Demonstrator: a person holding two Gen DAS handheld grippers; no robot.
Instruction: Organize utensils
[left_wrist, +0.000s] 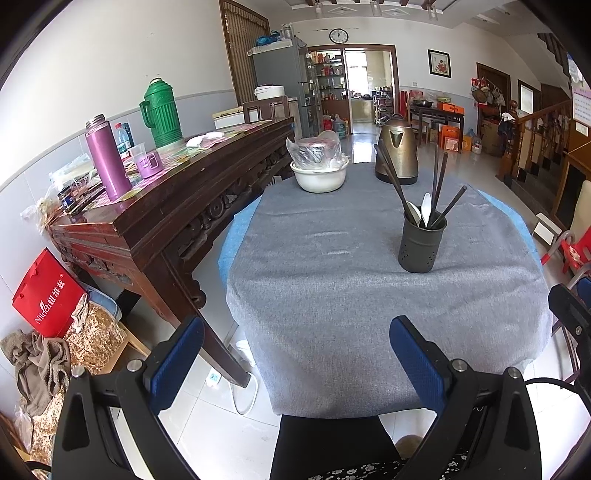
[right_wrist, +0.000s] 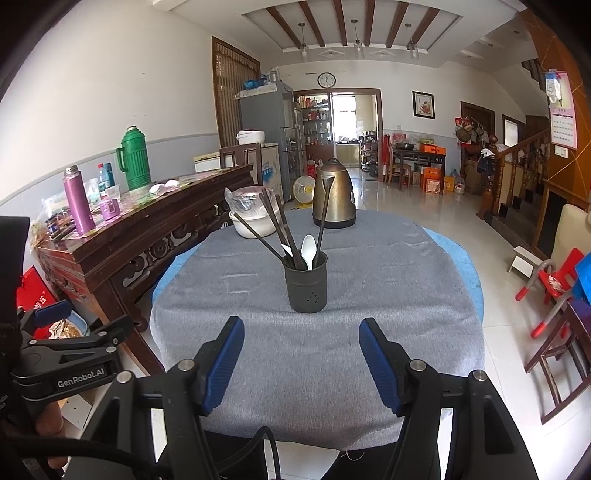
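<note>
A dark perforated utensil holder (left_wrist: 421, 243) (right_wrist: 306, 281) stands upright on the grey cloth of the round table (left_wrist: 332, 288) (right_wrist: 258, 350). Several dark chopsticks (left_wrist: 439, 181) (right_wrist: 275, 225) and white plastic spoons (left_wrist: 425, 208) (right_wrist: 308, 249) stick out of it. My left gripper (left_wrist: 297, 345) hovers open over the table's near left edge, well short of the holder, with nothing between its blue pads. My right gripper (right_wrist: 301, 349) is open too, empty, lined up just in front of the holder. The left gripper also shows in the right wrist view at the far left (right_wrist: 62, 325).
A brass-coloured kettle (left_wrist: 397, 151) (right_wrist: 334, 195) and a white bowl with a plastic-wrapped dish (left_wrist: 319, 171) (right_wrist: 247, 218) stand at the table's far side. A carved wooden sideboard (left_wrist: 166, 206) (right_wrist: 122, 240) with flasks runs along the left. Chairs and a red stool (right_wrist: 557, 280) stand on the right.
</note>
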